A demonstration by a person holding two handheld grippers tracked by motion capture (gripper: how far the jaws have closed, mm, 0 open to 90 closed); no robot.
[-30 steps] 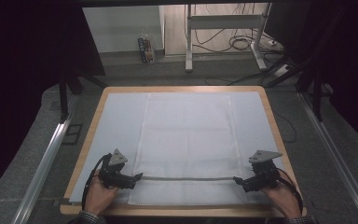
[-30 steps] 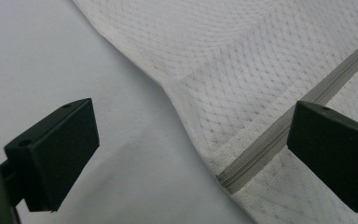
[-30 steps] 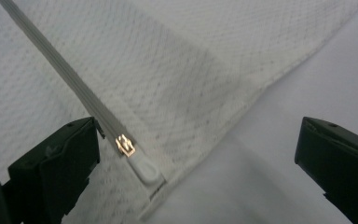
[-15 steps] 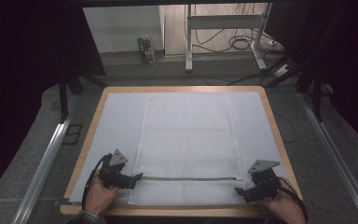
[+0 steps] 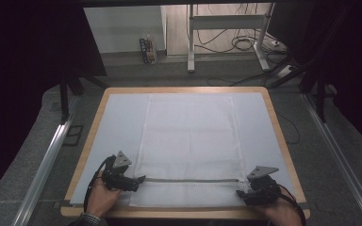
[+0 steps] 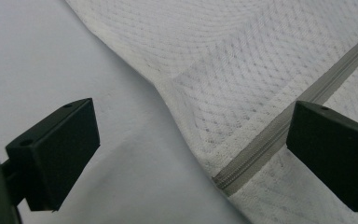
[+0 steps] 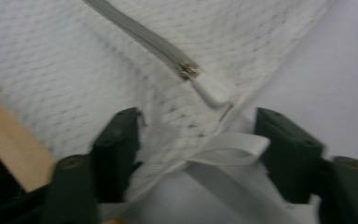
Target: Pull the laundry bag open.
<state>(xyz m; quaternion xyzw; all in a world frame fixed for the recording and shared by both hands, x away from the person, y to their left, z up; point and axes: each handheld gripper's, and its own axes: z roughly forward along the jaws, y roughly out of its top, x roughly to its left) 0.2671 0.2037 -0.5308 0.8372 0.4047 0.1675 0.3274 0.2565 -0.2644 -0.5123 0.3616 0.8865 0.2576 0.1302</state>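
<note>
A white mesh cloth (image 5: 191, 136) lies flat on the table, with a grey zipper (image 5: 193, 180) running across it near its front edge. My left gripper (image 5: 140, 180) sits at the zipper's left end. In the left gripper view it (image 6: 191, 154) is open, and the zipper end (image 6: 226, 178) and the cloth's edge lie between its jaws. My right gripper (image 5: 241, 193) is at the cloth's near right corner. In the right gripper view it (image 7: 203, 154) is open around that corner and a white tape loop (image 7: 233, 147), just below the white zipper pull (image 7: 210, 91).
A pale mat (image 5: 118, 122) covers the table inside a wooden rim (image 5: 278, 127). The rim's front strip (image 7: 9, 144) lies close to my right gripper. Beyond the table are a grey floor, metal rails (image 5: 45, 165) at both sides, and desk legs with cables (image 5: 238, 44).
My right gripper has moved from the zipper's right end toward the front edge, down to the cloth's near right corner. The left gripper has stayed at the zipper's left end.
</note>
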